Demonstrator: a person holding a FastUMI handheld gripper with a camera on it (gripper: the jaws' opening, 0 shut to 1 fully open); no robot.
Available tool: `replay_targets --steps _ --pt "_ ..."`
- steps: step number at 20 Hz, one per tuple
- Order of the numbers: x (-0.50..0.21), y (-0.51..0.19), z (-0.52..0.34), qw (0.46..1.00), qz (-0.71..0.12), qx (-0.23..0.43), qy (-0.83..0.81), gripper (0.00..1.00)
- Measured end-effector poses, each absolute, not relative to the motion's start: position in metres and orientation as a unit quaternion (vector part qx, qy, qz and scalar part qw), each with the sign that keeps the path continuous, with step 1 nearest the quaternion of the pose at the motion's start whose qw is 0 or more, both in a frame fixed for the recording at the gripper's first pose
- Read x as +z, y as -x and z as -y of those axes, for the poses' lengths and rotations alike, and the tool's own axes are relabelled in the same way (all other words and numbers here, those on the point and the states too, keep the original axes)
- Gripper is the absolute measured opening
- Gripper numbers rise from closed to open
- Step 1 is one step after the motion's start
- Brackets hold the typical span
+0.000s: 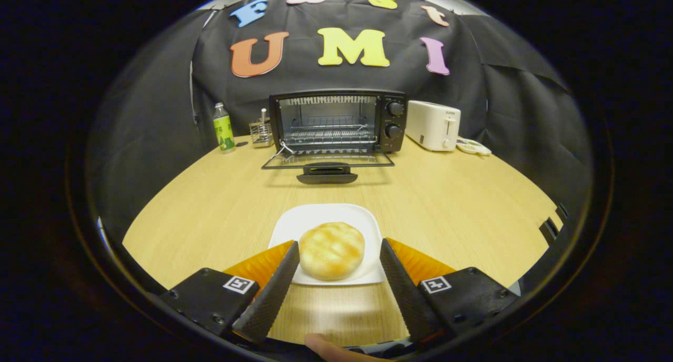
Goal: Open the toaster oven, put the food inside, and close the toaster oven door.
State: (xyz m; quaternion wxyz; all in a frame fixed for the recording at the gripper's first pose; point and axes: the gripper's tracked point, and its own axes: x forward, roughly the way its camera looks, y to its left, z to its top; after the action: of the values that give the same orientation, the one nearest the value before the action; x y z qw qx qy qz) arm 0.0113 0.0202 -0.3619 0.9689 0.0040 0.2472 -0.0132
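While the bun lies between its fingers, hand-held gripper (339, 251): spread wide, one finger on each side of the bun, neither finger clearly pressing on it.
Bun (331, 250): round, golden, with browned marks on top; it rests on the white plate, on the half nearer to the fingers.
White plate (315, 220): square with rounded corners, it lies flat on the desk, in front of the toaster oven and well apart from it.
Toaster oven (338, 121): black, at the far side of the desk, against the booth's wall; two round knobs stand one above the other on its right part, and a wire rack is seen inside.
Oven door (327, 161): folded down flat, its handle points toward the plate; the door is open.
White toaster (432, 125): just to the right of the toaster oven.
Small dish (473, 147): to the right of the white toaster, near it.
Wire holder (261, 131): just to the left of the toaster oven.
Green bottle (224, 128): upright, left of the wire holder, farther from the toaster oven.
Desk (462, 204): light wood, it carries all these things.
Fingertip (323, 347): a person's, behind the gripper's fingers.
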Motion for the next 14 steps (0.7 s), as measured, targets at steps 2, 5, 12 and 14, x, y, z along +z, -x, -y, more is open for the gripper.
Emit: replay_targets --steps 2,5,12,14 --pt "-0.367 -0.011 -0.021 0.971 -0.238 -0.021 -0.003 1.00" --pt "-0.376 -0.013 -0.024 0.969 -0.246 -0.023 0.006 1.00" --pt "-0.388 -0.020 -0.026 0.969 -0.244 -0.031 0.010 1.00" --pt "-0.390 -0.022 -0.027 0.970 -0.242 -0.028 0.006 0.99"
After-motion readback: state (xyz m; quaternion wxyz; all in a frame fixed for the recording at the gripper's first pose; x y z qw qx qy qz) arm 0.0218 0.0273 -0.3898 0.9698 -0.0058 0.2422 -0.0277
